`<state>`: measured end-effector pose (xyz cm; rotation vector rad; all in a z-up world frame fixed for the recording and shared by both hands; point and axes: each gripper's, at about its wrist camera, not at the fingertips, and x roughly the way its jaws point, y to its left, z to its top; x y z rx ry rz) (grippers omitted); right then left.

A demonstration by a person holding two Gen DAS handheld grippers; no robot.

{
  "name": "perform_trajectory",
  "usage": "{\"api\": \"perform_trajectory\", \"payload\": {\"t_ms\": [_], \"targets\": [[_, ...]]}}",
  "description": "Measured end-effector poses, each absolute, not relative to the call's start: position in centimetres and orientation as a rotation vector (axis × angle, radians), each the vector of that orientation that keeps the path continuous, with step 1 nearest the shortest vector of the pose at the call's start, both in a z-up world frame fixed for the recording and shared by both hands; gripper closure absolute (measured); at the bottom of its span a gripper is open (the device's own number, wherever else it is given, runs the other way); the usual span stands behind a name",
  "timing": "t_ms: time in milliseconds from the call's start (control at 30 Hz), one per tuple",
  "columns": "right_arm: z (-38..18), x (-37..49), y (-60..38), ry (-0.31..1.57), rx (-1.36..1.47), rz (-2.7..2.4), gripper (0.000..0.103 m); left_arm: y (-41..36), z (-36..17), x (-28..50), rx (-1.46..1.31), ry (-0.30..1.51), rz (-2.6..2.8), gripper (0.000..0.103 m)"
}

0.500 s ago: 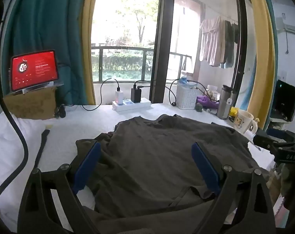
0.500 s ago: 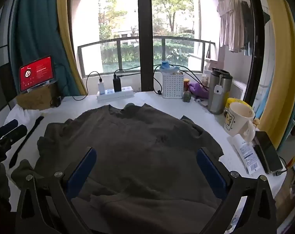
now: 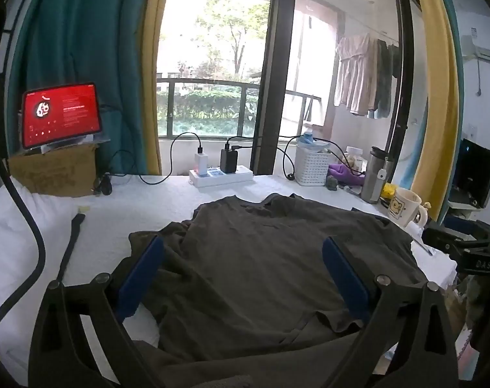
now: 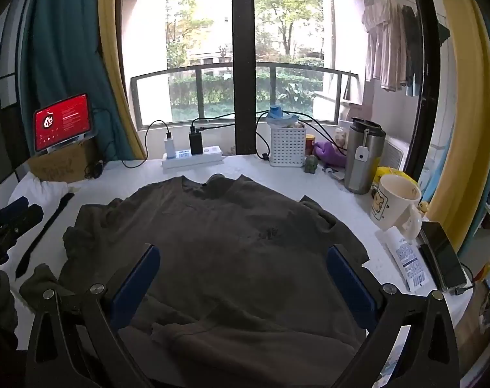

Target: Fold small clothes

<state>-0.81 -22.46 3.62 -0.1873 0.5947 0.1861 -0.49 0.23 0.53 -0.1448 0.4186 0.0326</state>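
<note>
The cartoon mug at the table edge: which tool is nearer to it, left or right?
Right. The right tool hovers over the shirt with the cartoon mug just off its right side. The left tool is over the shirt's other side, farther away.

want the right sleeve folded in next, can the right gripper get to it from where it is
Probably yes. The right gripper is open over the shirt, and the right sleeve lies flat with nothing on it; the mug stands just beyond, so sweep carefully.
</note>
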Motion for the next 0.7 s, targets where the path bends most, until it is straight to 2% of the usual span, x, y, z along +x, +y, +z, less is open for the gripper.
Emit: {"api": "perform_trajectory", "payload": {"t_ms": [700], "targets": [[3.79,-1.03,-21.77,0.597,-0.202,0.188,0.000,0.10,0.41,-0.82,-0.137,0.407,0.027,0.005]]}}
